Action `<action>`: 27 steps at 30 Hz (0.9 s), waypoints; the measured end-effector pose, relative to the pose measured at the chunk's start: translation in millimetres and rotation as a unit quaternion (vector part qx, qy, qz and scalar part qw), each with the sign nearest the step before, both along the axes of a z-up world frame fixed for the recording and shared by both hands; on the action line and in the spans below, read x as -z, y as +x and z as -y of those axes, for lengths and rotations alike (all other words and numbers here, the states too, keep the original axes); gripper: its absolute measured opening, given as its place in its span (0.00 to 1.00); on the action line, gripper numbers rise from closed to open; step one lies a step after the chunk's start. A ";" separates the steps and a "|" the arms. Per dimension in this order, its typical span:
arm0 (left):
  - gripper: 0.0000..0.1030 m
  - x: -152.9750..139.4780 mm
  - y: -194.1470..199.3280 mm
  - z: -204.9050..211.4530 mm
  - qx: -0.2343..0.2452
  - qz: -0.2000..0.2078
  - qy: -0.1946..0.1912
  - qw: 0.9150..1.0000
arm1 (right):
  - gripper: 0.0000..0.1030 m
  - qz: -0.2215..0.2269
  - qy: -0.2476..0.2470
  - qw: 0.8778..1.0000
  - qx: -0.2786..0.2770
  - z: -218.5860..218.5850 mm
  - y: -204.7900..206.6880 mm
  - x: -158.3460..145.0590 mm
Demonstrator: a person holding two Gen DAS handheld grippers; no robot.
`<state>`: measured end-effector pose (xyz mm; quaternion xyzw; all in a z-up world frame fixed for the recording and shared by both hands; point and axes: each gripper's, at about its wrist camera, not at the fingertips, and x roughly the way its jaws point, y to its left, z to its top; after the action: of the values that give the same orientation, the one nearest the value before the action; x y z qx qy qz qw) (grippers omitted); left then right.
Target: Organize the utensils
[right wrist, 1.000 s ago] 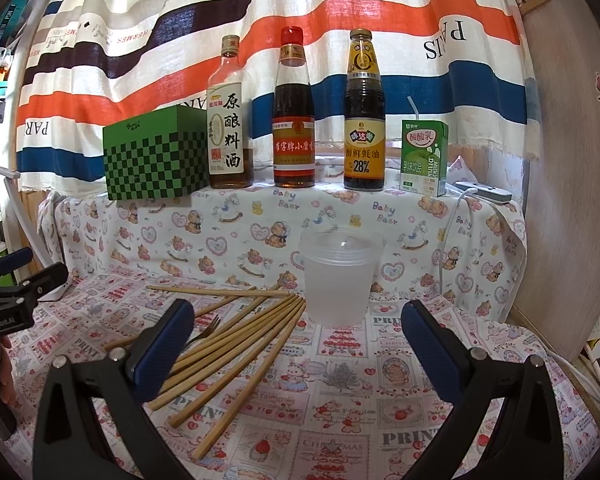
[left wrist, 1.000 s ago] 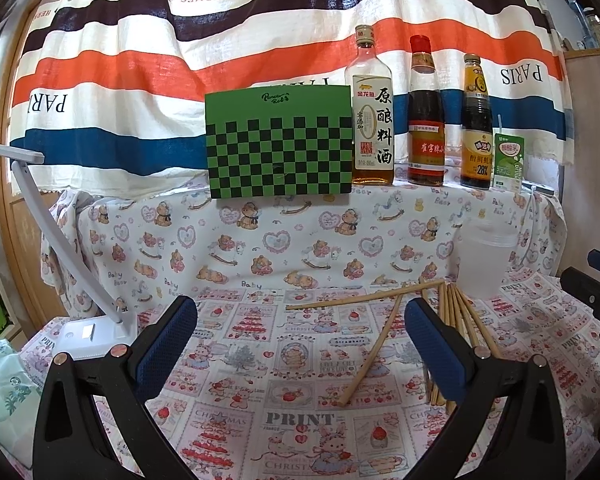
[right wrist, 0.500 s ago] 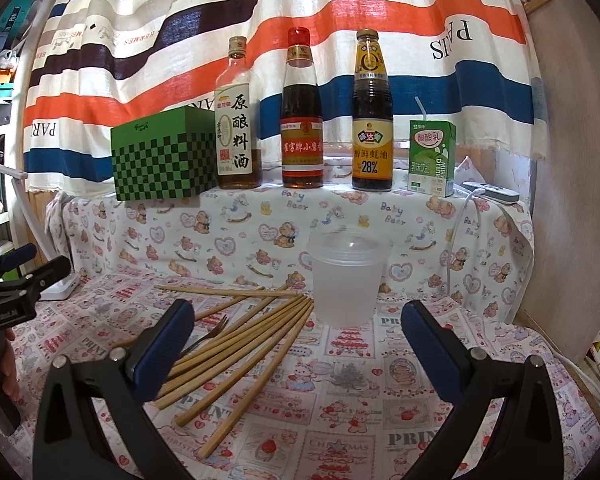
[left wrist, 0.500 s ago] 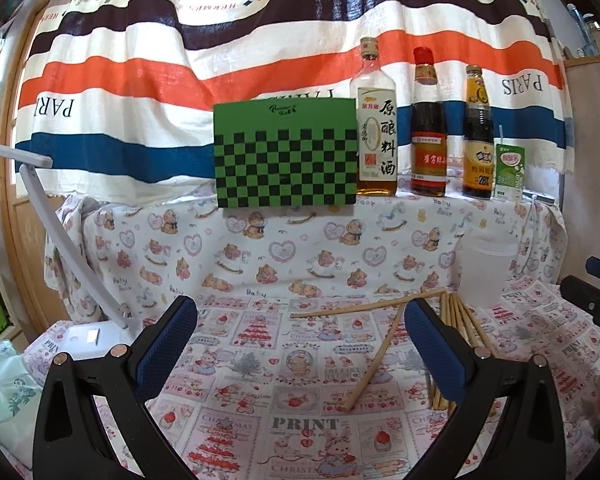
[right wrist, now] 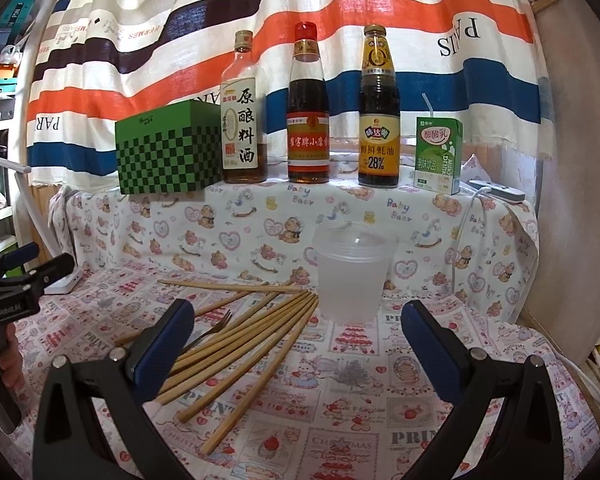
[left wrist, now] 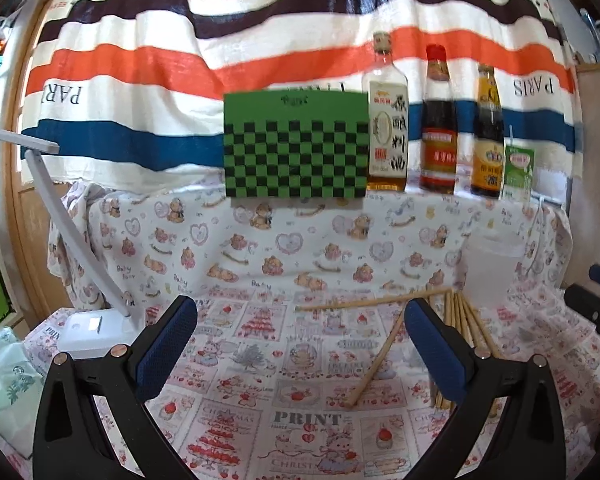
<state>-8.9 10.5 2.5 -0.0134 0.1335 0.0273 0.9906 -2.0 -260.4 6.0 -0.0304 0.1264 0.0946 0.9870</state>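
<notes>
Several wooden chopsticks (right wrist: 252, 340) lie fanned on the patterned cloth, left of a translucent plastic cup (right wrist: 352, 276) that stands upright. A dark metal fork (right wrist: 210, 330) rests among them. My right gripper (right wrist: 296, 344) hovers open above the cloth, with the chopsticks under its left finger and the cup straight ahead. In the left wrist view the chopsticks (left wrist: 380, 356) and the cup (left wrist: 490, 270) sit to the right. My left gripper (left wrist: 300, 344) is open and holds nothing. Each gripper shows at the edge of the other's view.
A raised shelf at the back carries a green checkered box (right wrist: 168, 152), three sauce bottles (right wrist: 308, 108) and a green drink carton (right wrist: 438, 156). A white lamp base (left wrist: 92, 332) with its arm stands at the left. A wooden panel (right wrist: 572, 160) closes the right side.
The left wrist view has drifted left and tilted up a little, so box and bottles sit lower and further right. The right gripper has crept towards the cup. Both stay open.
</notes>
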 end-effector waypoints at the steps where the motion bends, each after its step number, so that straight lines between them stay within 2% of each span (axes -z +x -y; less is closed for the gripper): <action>1: 1.00 -1.4 -2.7 -0.6 -0.002 0.009 -0.003 1.000 | 1.00 0.001 0.000 1.000 0.001 0.0 -0.5 0.0; 4: 1.00 -4.3 -9.9 -3.7 -0.001 0.031 -0.012 0.999 | 1.00 -0.009 0.004 1.000 -0.005 -0.6 0.0 0.6; 8: 1.00 -4.9 -9.1 -2.6 -0.009 0.027 -0.002 1.000 | 1.00 -0.022 0.007 1.000 -0.003 -1.4 1.3 -6.6; 13: 1.00 -3.6 -7.0 -1.4 0.008 0.011 0.002 1.000 | 1.00 -0.093 0.016 0.995 -0.015 -0.4 13.4 -35.0; 16: 1.00 -12.4 -20.4 -5.0 -0.003 0.050 -0.001 0.999 | 1.00 -0.133 0.027 0.991 -0.020 -1.1 26.5 -51.8; 19: 1.00 -22.8 -24.6 -14.4 -0.011 0.066 -0.034 0.997 | 1.00 -0.131 0.025 0.991 -0.003 -4.0 34.4 -57.3; 22: 1.00 -39.9 -8.8 -19.4 0.008 0.039 -0.079 0.996 | 1.00 -0.163 0.044 0.986 -0.006 -4.9 48.2 -47.2; 24: 1.00 -56.2 5.7 -10.6 0.009 0.024 -0.061 0.998 | 0.91 -0.187 0.044 0.981 0.001 -7.4 57.4 -34.5; 27: 0.99 -74.4 13.4 7.9 -0.015 0.044 -0.010 0.999 | 0.81 -0.223 0.028 0.974 -0.006 -12.0 65.8 -12.9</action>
<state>4.5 2.5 76.9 -0.0267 0.0896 0.0399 0.9948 63.9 -248.4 18.9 0.0187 0.3407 0.1087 0.9337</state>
